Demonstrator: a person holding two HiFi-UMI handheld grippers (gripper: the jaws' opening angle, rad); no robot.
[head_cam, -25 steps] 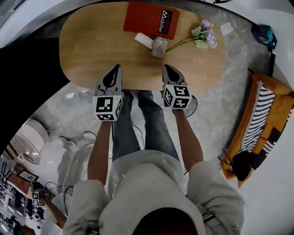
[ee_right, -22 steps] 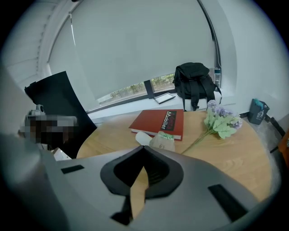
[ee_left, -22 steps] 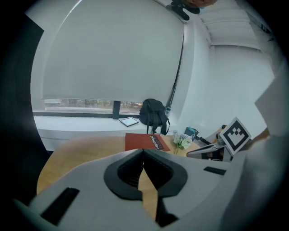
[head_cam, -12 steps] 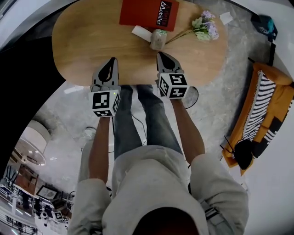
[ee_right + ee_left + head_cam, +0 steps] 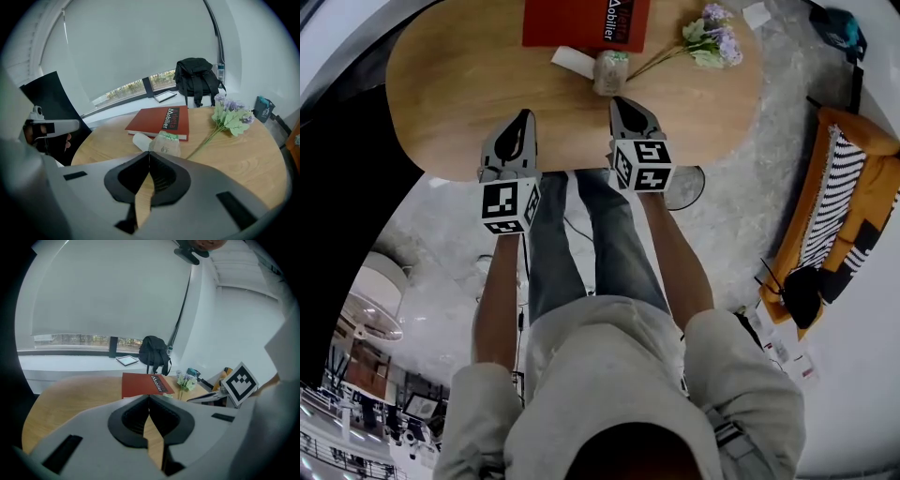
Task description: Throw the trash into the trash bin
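Observation:
On the oval wooden table (image 5: 469,84) a crumpled beige wrapper with green print (image 5: 607,73) (image 5: 166,144) lies beside a white paper roll (image 5: 572,62) (image 5: 140,140), just in front of a red book (image 5: 581,21) (image 5: 161,121). My right gripper (image 5: 617,101) (image 5: 149,154) is shut and empty, with its tip just short of the wrapper. Over the table's near edge, left of the trash, my left gripper (image 5: 523,115) (image 5: 149,398) is also shut with nothing in it. No trash bin is clearly in view.
Purple flowers (image 5: 708,33) (image 5: 229,115) lie on the table to the right of the book. A black backpack (image 5: 197,79) (image 5: 154,355) and a tablet (image 5: 127,360) sit on the window ledge. An orange seat with a striped cushion (image 5: 848,206) stands right; a white round object (image 5: 366,300) is lower left.
Both grippers have moved forward over the table toward the trash. The right tip now sits close to the crumpled wrapper. Both stay shut.

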